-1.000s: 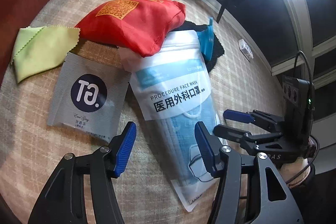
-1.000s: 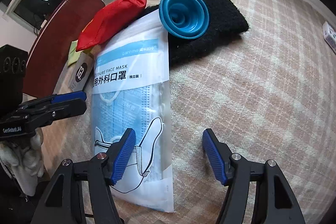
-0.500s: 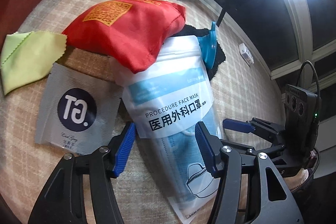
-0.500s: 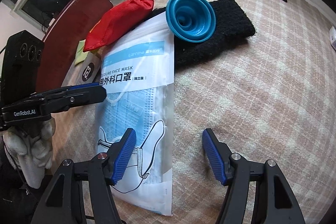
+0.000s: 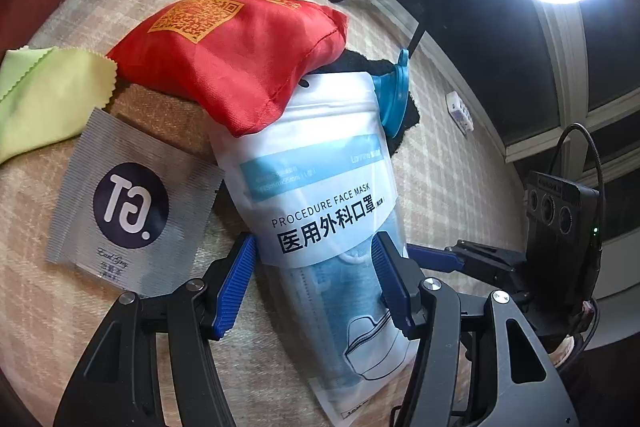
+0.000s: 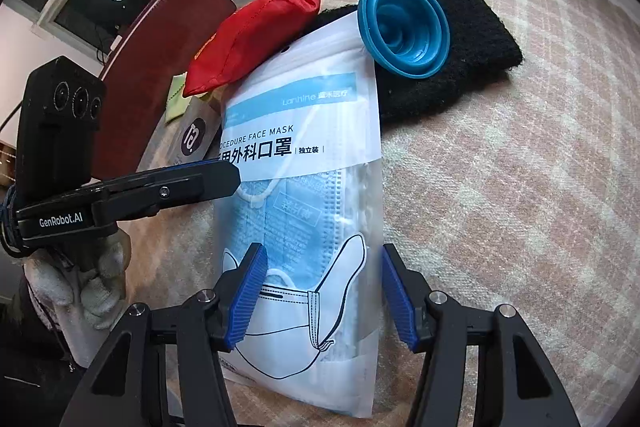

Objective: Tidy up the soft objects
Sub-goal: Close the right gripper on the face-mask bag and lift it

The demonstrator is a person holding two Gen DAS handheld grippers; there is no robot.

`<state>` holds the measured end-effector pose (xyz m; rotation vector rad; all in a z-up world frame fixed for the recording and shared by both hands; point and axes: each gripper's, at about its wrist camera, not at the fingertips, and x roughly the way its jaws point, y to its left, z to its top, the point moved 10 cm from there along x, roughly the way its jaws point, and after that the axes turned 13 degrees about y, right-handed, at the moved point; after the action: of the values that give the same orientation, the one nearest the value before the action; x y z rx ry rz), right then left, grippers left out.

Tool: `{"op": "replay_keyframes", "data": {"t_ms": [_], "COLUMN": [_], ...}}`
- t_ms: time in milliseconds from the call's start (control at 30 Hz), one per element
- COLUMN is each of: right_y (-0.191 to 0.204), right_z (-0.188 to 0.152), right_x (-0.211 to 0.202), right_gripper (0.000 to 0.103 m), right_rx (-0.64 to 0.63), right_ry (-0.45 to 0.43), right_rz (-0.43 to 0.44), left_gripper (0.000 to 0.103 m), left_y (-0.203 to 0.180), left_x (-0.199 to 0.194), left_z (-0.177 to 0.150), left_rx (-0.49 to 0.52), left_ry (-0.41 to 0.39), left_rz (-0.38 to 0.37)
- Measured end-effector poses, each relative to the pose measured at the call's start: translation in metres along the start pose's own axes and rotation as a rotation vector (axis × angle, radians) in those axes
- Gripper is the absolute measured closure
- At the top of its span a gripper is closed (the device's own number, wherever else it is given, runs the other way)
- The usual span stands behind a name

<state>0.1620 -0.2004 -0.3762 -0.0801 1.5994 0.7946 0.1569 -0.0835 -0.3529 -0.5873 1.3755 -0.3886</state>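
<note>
A face mask packet point(image 6: 304, 187) lies flat on the plaid-covered counter point(image 6: 500, 187), its top tucked under a red pouch point(image 5: 240, 55). A black knit cloth point(image 6: 460, 67) and blue funnel point(image 6: 404, 27) lie beside it. Both grippers' fingers straddle the packet, the left gripper point(image 5: 314, 287) open, the right gripper point(image 6: 322, 291) just narrowing, not yet pinching.

The face mask packet point(image 5: 320, 211) reads "PROCEDURE FACE MASK" and "Lanhine"; the grey tea sachet point(image 5: 132, 203) "Earl Grey"; the left gripper point(image 6: 236, 179) "GenRobot.AI"

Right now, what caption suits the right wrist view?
Right gripper fingers astride the face mask pack, closing in, blue funnel beyond.
</note>
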Motion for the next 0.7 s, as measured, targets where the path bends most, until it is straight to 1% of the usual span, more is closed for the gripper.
{"op": "replay_keyframes", "data": {"t_ms": [200, 267, 333, 500, 600, 700], "right_y": [0.005, 0.008, 0.011, 0.014, 0.013, 0.008], "right_z": [-0.002, -0.003, -0.005, -0.006, -0.006, -0.005], "right_x": [-0.003, -0.003, -0.003, -0.01, -0.017, -0.021], "right_gripper": [0.052, 0.052, 0.054, 0.061, 0.062, 0.063], "right_rx": [0.008, 0.005, 0.015, 0.055, 0.078, 0.088], "right_ry": [0.003, 0.003, 0.006, -0.005, -0.013, -0.014], "right_rz": [0.023, 0.018, 0.026, 0.048, 0.053, 0.051], "left_gripper": [0.045, 0.047, 0.054, 0.055, 0.061, 0.062], "left_y": [-0.01, -0.012, -0.011, -0.011, -0.013, -0.013], "left_x": [0.002, 0.001, -0.002, -0.01, -0.013, -0.014], "left_z": [0.002, 0.002, 0.003, 0.003, 0.004, 0.008], "left_rx": [0.019, 0.025, 0.023, 0.013, 0.023, 0.03], "left_ry": [-0.011, -0.015, -0.016, -0.035, -0.05, -0.063], "left_rz": [0.01, 0.012, 0.01, 0.01, 0.015, 0.016]}}
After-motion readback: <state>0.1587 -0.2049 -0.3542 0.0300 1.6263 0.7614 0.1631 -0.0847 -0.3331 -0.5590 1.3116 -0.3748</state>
